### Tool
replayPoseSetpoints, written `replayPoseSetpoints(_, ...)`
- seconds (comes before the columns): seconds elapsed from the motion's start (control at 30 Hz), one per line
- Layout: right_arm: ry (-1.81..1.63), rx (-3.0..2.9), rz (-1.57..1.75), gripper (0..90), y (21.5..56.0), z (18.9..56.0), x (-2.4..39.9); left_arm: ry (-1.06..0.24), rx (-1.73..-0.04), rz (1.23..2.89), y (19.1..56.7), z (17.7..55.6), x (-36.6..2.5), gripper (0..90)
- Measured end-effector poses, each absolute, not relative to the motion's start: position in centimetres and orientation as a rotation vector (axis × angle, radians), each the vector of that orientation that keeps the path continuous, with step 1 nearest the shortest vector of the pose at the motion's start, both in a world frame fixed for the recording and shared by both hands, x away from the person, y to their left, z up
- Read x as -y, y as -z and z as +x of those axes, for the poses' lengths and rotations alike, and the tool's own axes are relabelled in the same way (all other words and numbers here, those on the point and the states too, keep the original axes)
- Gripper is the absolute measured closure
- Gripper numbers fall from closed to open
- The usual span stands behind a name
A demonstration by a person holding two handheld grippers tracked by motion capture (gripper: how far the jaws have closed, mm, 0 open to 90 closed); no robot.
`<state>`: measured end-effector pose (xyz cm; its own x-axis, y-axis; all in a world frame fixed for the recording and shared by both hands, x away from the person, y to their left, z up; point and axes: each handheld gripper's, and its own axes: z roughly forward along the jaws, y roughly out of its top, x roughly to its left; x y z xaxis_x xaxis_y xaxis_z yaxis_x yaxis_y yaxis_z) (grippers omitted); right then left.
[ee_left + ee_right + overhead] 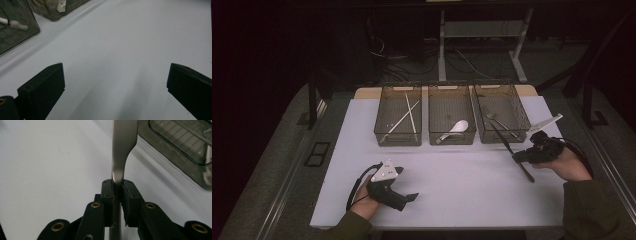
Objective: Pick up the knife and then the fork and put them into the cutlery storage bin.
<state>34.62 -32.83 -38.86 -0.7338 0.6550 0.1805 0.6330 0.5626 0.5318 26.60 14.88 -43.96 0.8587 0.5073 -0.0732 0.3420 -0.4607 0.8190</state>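
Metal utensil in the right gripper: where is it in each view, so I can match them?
High view: metal utensil slants at right, across the right-hand bin's front, clamped by the right gripper.
Right gripper view: it rises from the shut jaws at centre to the top edge.
Left gripper view: bins at upper left.
Shared landmark: the dark bins.

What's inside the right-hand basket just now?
The right-hand basket holds a fork lying on its mesh floor. A dark utensil, clamped in the right gripper, crosses its front wall, hiding part of the floor there.
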Motion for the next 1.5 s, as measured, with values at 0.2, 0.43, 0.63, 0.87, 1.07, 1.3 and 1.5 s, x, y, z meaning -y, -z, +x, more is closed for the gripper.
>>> replayPoseSetpoints(0.2,-1.023,-2.640,1.171,80.1,38.5,34.6,33.6,-0.226,-0.614,2.098,43.9,26.6,-14.9,0.9)
replayPoseSetpoints(0.43,-1.169,-2.502,1.201,80.1,37.8,34.5,34.7,-0.228,-0.617,2.095,43.9,26.6,-14.9,0.9)
replayPoseSetpoints(0.63,-1.243,-2.402,1.214,80.0,37.3,34.3,35.1,-0.228,-0.616,2.096,43.9,26.7,-15.0,0.9)
replayPoseSetpoints(0.87,-1.348,-2.270,1.213,80.0,36.3,34.1,35.7,-0.224,-0.618,2.098,44.0,26.7,-14.9,0.9)
replayPoseSetpoints(1.07,-1.345,-2.205,1.212,80.0,35.5,34.2,35.6,-0.227,-0.617,2.106,44.0,26.7,-14.8,0.9)
replayPoseSetpoints(1.3,-1.341,-2.154,1.195,79.9,33.9,35.2,35.3,-0.228,-0.616,2.103,44.0,26.6,-14.8,0.9)
replayPoseSetpoints(1.5,-1.336,-2.125,1.185,79.9,32.3,36.8,34.7,-0.228,-0.622,2.099,44.0,26.7,-14.9,0.9)
